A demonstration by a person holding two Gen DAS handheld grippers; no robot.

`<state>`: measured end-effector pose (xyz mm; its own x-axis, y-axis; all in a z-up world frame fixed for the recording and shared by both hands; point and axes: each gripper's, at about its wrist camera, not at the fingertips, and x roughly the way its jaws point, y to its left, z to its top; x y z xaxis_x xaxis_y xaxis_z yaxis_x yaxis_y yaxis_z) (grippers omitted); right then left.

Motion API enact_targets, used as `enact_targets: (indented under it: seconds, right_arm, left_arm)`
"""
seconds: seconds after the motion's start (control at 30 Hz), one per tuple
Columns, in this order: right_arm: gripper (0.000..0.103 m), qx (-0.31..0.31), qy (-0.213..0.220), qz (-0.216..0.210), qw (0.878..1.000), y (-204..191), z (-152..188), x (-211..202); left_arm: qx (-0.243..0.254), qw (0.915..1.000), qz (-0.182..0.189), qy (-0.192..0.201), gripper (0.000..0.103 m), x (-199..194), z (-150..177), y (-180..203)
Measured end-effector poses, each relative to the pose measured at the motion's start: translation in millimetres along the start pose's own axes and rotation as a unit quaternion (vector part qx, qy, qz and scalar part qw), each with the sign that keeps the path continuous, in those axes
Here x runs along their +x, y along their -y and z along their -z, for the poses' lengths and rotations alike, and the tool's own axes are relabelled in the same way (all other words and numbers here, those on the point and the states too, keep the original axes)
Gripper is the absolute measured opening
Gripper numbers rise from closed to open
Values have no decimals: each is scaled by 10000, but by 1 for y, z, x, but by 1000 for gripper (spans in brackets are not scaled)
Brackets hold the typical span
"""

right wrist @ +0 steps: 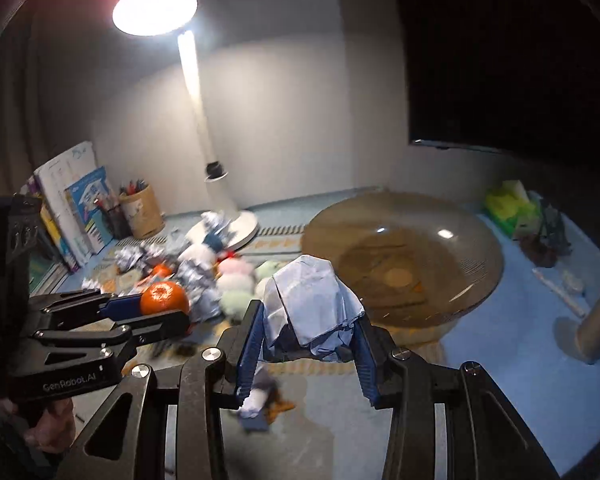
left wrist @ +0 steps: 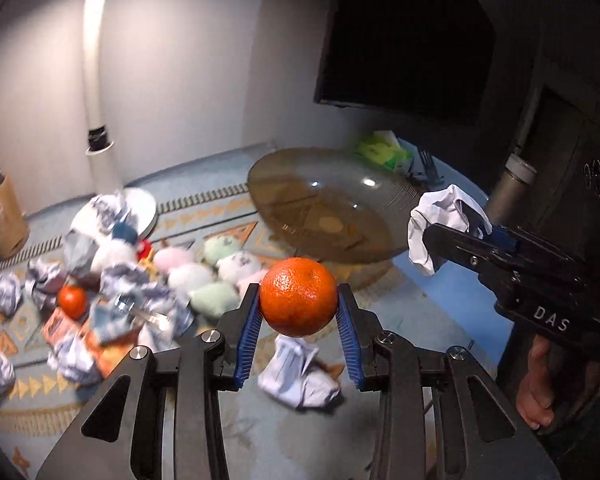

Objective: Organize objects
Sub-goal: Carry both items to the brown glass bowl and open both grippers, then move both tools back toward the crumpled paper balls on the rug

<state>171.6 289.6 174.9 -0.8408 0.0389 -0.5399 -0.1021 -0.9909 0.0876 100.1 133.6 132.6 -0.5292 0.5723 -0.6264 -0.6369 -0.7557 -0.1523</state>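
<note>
The left gripper (left wrist: 298, 300) is clenched on an orange (left wrist: 298, 297), pinched across its middle between the blue pads and held in the air. The right gripper (right wrist: 308, 320) grips a crumpled paper (right wrist: 312, 300), which bulges up over the finger ends. Both loads hang above the mat.

Ahead of both tools, slightly to the right, sits the brown glass bowl (left wrist: 324, 204), and it looks bare inside, so the sorting seems barely begun. Ahead and to the left of the left gripper lies the unsorted heap: a second orange (left wrist: 73, 300), many paper balls (left wrist: 6, 292) and pastel pouches (left wrist: 214, 298). One more paper wad (left wrist: 298, 376) lies on the mat just below the held orange.

The held orange is bright, round, dimpled and unmarked. The paper is pale, sharply creased, and loosely bunched.
</note>
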Motion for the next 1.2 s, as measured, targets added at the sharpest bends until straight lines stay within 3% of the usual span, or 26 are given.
enact_targets:
  seconds: [0.07,0.17,0.33,0.4,0.43,0.57,0.8,0.87,0.93,0.97,1.0,1.03,1.2]
  right_arm:
    - [41,372,-75,318,9988,25,-13,11]
    - [41,845,-337,379,9951,56,-21,33]
    - [41,941,-603,457,9927,71,-25,66]
    - [49,928,-723,464,9920,73,-25,78]
    - [49,902,-736,514,9919,74,-24,80]
    - [55,897,-726,572,9917,78,-17,77]
    - [56,718,-584,58,9957,49,-8,45]
    - [57,627,-513,-269,9964,33,-4,36]
    - [66,544,-429,-501,9963,15,4,30]
    - [70,486,-374,-556,9966,5,9,30]
    - [75,427,-331,-574,9969,-6,16,31]
    - [77,372,-294,-563,9973,-14,23,34]
    - [79,260,-241,-486,9982,-40,55,60]
  left_arm:
    - [-2,9999,114,-14,33,20,-17,11]
    - [-162,9995,258,-128,33,54,-36,17]
    - [-254,9993,218,-183,34,97,-53,21]
    - [-229,9995,123,-156,51,108,-57,20]
    - [-259,9995,62,-156,55,110,-58,17]
    - [-578,9970,467,-203,75,102,-55,0]
    - [-753,9962,293,337,75,16,-22,-29]
    - [-853,9949,49,535,75,-16,-7,-41]
    - [-930,9928,-294,690,77,-47,12,-57]
    - [-983,9911,-500,751,86,-59,22,-66]
    - [-1066,9881,-765,803,97,-72,35,-76]
    - [-1157,9843,-1036,842,100,-80,46,-88]
    - [-1364,9615,-2300,628,99,-96,106,-150]
